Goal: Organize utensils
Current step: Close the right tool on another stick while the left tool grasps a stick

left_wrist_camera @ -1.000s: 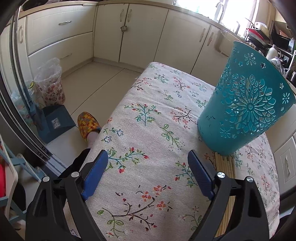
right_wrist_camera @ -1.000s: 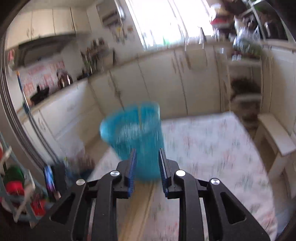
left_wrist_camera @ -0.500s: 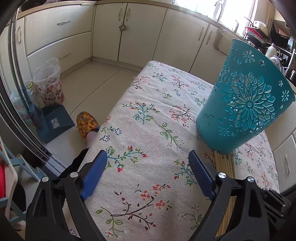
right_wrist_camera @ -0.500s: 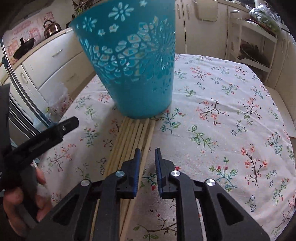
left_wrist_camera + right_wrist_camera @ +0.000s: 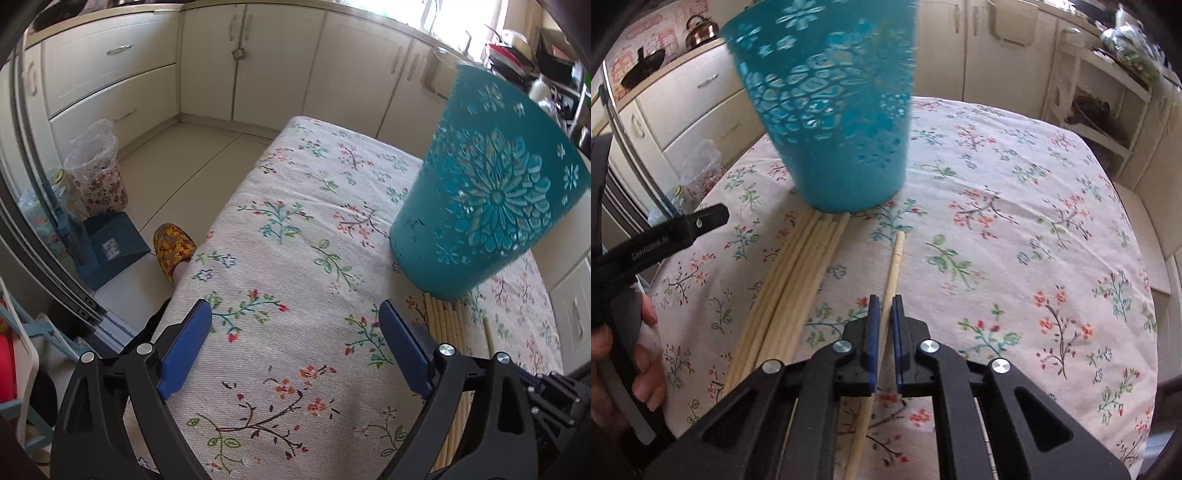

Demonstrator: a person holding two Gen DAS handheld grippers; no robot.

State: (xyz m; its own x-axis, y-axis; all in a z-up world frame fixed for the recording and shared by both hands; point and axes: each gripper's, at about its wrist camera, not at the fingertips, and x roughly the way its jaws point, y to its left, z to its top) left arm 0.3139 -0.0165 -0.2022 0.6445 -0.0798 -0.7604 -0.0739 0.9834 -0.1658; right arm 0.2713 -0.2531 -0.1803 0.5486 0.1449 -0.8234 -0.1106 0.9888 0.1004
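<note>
A teal perforated plastic cup [image 5: 834,107] stands upright on the floral tablecloth; it also shows in the left wrist view [image 5: 491,184]. Several pale wooden chopsticks [image 5: 790,280] lie bundled in front of it, also in the left wrist view [image 5: 447,325]. My right gripper [image 5: 883,310] has its jaws closed around one chopstick [image 5: 895,262], which is apart from the bundle to its right. My left gripper [image 5: 293,339] is open and empty, over the cloth left of the cup; its body shows in the right wrist view [image 5: 665,236].
The table [image 5: 295,206] has its left edge near a floor with a yellow slipper [image 5: 173,247], a blue box [image 5: 110,247] and a bagged bin [image 5: 96,170]. Cream cabinets [image 5: 258,62] line the back. A shelf unit [image 5: 1100,110] stands at right.
My right gripper dropped from high above the table to the chopsticks and closed on one, drawing it right of the bundle. My left gripper has barely moved.
</note>
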